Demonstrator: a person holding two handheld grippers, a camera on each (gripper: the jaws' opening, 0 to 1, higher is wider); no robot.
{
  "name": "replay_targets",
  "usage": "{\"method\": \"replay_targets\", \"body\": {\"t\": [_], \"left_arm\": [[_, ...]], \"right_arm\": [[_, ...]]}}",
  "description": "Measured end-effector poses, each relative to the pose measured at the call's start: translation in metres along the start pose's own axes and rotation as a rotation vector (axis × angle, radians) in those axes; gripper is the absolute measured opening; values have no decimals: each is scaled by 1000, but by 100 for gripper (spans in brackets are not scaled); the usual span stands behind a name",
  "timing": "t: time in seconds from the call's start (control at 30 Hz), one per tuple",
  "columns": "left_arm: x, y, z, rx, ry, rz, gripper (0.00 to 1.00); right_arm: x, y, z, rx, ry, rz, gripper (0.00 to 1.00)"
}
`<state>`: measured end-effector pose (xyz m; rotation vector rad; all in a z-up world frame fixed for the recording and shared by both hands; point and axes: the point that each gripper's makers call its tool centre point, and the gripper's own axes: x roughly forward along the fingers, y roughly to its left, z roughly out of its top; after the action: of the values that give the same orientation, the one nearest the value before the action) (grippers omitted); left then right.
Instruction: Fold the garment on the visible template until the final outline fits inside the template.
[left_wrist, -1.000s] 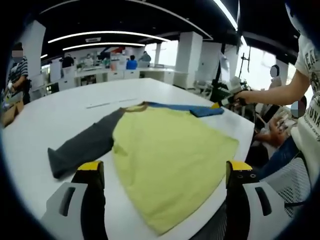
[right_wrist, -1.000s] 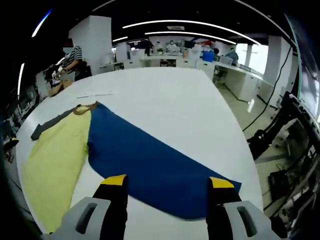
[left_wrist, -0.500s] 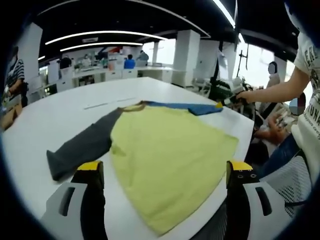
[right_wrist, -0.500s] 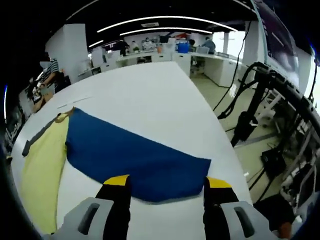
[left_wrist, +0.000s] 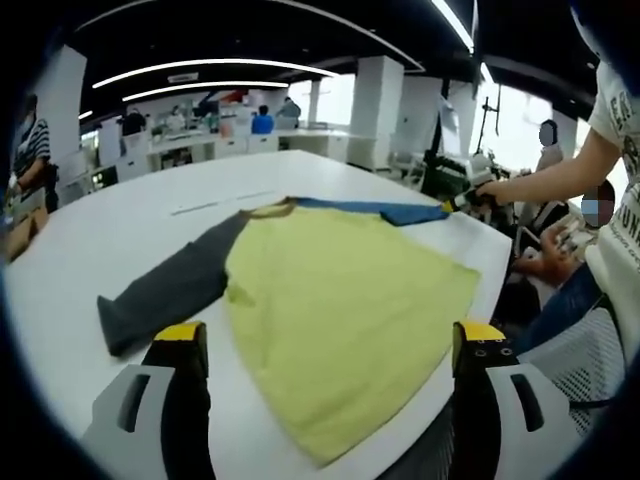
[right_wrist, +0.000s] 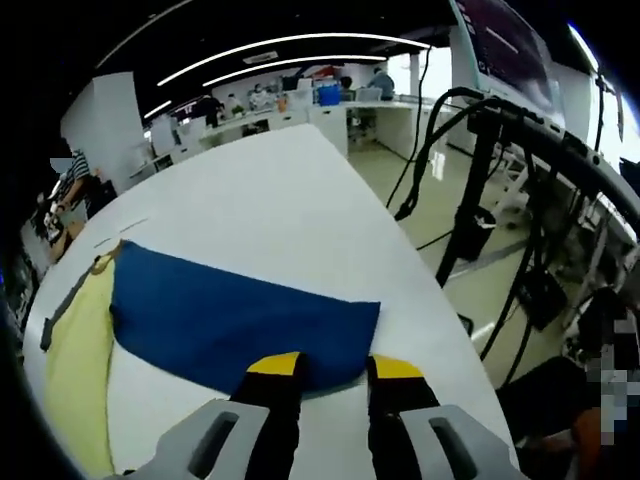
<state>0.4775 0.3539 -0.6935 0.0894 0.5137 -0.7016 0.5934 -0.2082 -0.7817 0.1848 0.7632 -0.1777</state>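
A long-sleeved shirt lies flat on the white table. Its yellow body spreads ahead of my left gripper, which is open and hovers over the near hem. The grey sleeve points left and the blue sleeve reaches toward the far right edge. There a hand holds my right gripper at the cuff. In the right gripper view the blue sleeve fills the middle, and my right gripper has its jaws narrowed around the cuff edge, still apart. The yellow body shows at left.
A faint pale strip is marked on the table beyond the collar. The table edge drops off close to the cuff, with black cables and a stand beyond. A person sits at the right; others work at far desks.
My right gripper's jaws have narrowed from wide open, and it has come down to the blue sleeve's cuff. The cuff has moved slightly. The left gripper stays open and hardly moves.
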Motion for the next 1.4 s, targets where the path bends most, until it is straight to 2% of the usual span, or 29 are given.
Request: {"method": "replay_targets", "body": {"t": [0.17,0.37,0.67,1.03,1.4], "left_arm": [[1,2,0,1,-8,-5,99],[0,5,2,4,-15,-3,99],[0,9,0,6,-14,2,98],[-1,15,-1,12,-23,8,99],[-3,6,5,17,-24,6,99]], "right_arm": [[-2,4,-1,-24,-2,-1,15],[-1,13,3,12,-24,26,0],[-7,10,25,15,-71,30,0],[-12,20,30,10,-17,50,0],[-19,52,48,59,-33,126,0]]}}
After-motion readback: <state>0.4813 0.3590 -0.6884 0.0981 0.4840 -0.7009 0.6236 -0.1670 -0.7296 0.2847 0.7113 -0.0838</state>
